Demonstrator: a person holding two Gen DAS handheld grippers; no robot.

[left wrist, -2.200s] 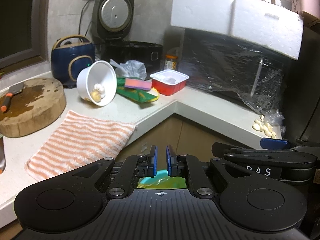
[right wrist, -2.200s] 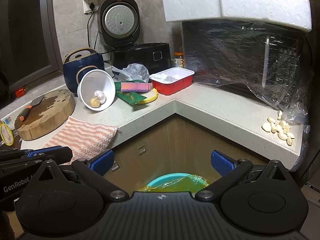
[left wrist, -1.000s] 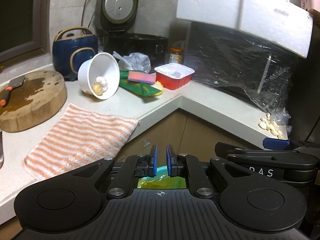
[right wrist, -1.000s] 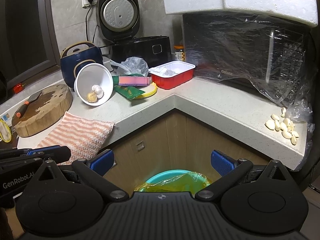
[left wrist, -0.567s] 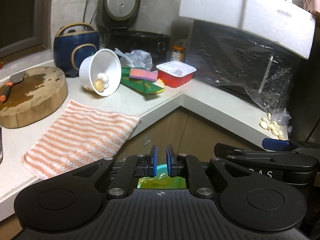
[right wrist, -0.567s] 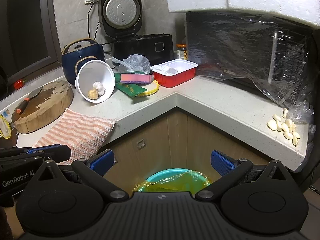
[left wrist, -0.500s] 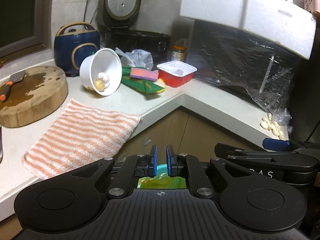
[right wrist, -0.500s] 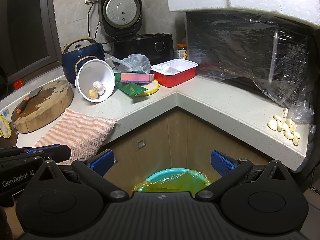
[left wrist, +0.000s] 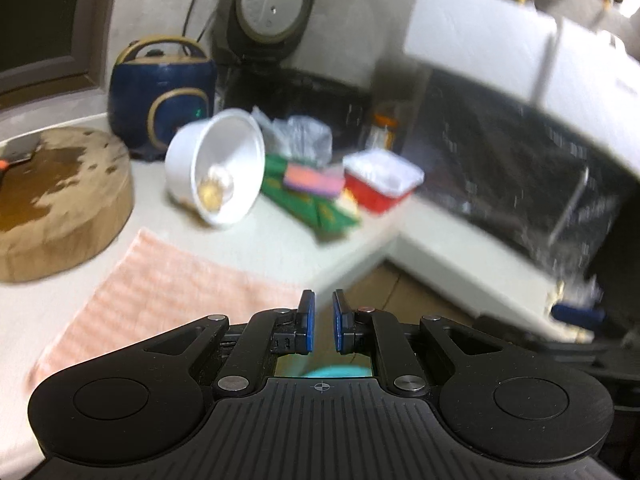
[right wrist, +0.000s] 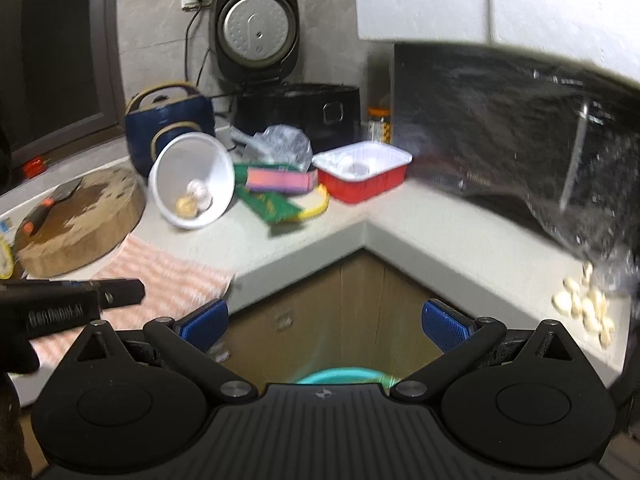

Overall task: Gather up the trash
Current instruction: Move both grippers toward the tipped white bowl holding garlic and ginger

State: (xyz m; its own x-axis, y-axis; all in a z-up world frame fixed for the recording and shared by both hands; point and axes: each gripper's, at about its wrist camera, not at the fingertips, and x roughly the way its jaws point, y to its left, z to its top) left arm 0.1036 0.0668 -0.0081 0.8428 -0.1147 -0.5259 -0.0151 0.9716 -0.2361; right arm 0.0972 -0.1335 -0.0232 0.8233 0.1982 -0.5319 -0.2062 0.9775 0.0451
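text: "GenRobot.AI", blurred, barely legible | on: left gripper (right wrist: pixel 72 304) body, seen from right wrist view; elsewhere: no readable text, labels or numbers

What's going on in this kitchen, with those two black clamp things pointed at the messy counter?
A person holds two grippers in front of a corner counter, with nothing picked up yet. The left gripper has its jaws shut and empty; the right gripper has its jaws wide open. On the counter lie a tipped white bowl, a red tray, green and pink packets and a crumpled plastic bag. A lined teal bin waits on the floor below.
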